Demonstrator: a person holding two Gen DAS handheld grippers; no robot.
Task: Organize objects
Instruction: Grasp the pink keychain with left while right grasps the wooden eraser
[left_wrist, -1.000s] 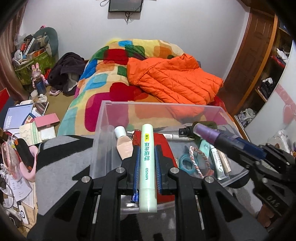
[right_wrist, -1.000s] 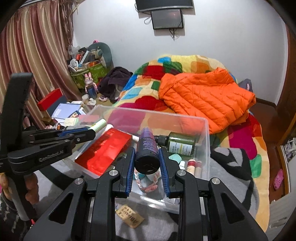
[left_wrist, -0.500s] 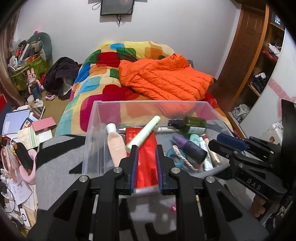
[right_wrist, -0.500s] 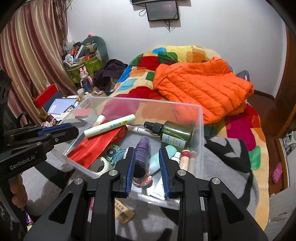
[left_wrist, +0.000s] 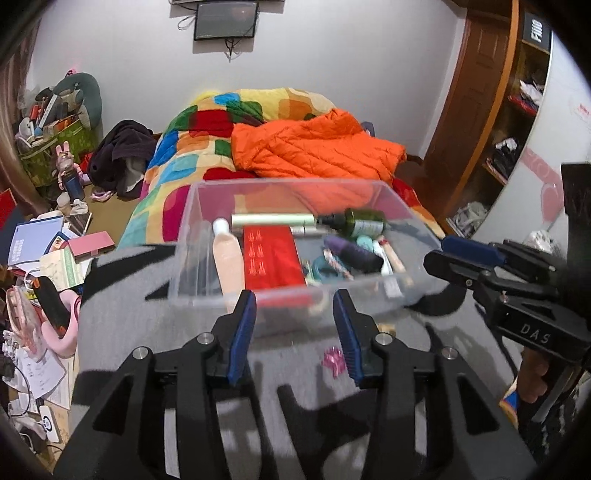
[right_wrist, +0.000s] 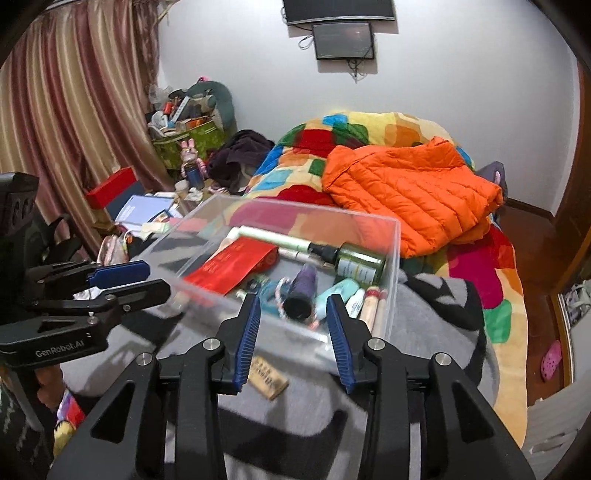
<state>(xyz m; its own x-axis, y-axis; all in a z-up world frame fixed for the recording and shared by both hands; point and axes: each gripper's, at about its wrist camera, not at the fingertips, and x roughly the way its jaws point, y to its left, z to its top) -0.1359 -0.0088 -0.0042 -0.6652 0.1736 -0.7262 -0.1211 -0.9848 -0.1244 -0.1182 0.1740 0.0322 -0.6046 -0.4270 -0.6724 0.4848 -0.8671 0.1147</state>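
Note:
A clear plastic bin (left_wrist: 207, 192) (right_wrist: 396, 243) stands on a grey and black blanket. In it lie a pale green tube (left_wrist: 273, 220) (right_wrist: 277, 238), a purple bottle (left_wrist: 352, 253) (right_wrist: 304, 286), a red packet (left_wrist: 271, 256) (right_wrist: 232, 266), a green bottle (left_wrist: 364, 224) (right_wrist: 360, 263) and a peach tube (left_wrist: 229, 258). My left gripper (left_wrist: 295, 332) is open and empty, just short of the bin's near wall. My right gripper (right_wrist: 293, 336) is open and empty at the bin's near edge. Each gripper shows in the other's view, the right one (left_wrist: 469, 258) and the left one (right_wrist: 125, 282).
A small pink clip (left_wrist: 334, 360) and a brown tag (right_wrist: 267, 376) lie on the blanket (left_wrist: 122, 291) before the bin. An orange jacket (left_wrist: 314, 151) lies on the colourful bed behind. Books and clutter (left_wrist: 37, 240) cover the floor at left.
Both grippers let go: the green tube and the purple bottle now lie in the bin. Both jaws opened wider and both grippers drew back from the bin.

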